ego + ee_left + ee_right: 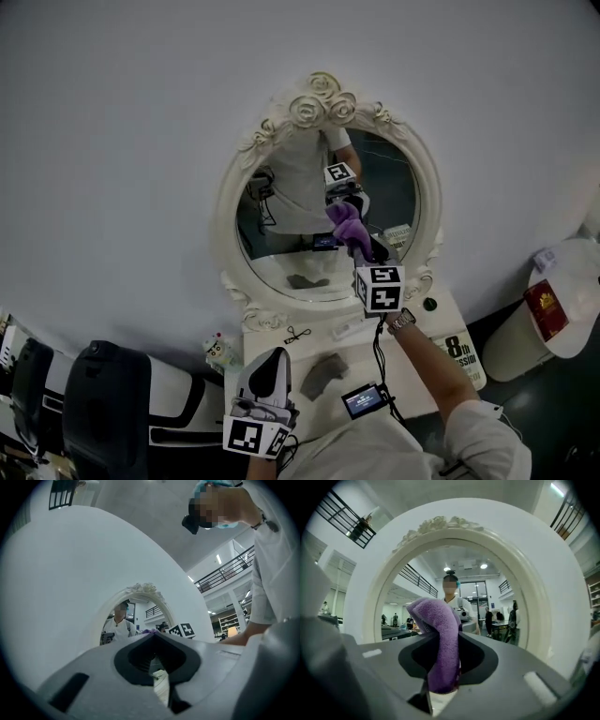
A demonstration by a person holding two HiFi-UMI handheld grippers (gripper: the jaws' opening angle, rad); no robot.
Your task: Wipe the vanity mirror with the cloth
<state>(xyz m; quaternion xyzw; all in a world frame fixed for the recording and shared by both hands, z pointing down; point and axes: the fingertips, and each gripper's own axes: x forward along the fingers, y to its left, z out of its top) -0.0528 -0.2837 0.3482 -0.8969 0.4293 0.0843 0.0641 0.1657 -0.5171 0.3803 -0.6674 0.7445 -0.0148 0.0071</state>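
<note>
Head view: right gripper (366,248) w/ cloth (348,224) at mirror (394,187); card (457,354) reads "8th"

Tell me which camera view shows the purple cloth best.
The right gripper view: the purple cloth fills the centre, clamped in the right gripper. The head view shows the cloth small against the mirror; the left gripper view shows only a purple sliver.

oval white rose-carved vanity mirror (230,202): 1 | purple terry cloth (348,225): 1 | white dressing table (267,336): 1 | grippers: 2, left gripper (272,356), right gripper (361,246)
</note>
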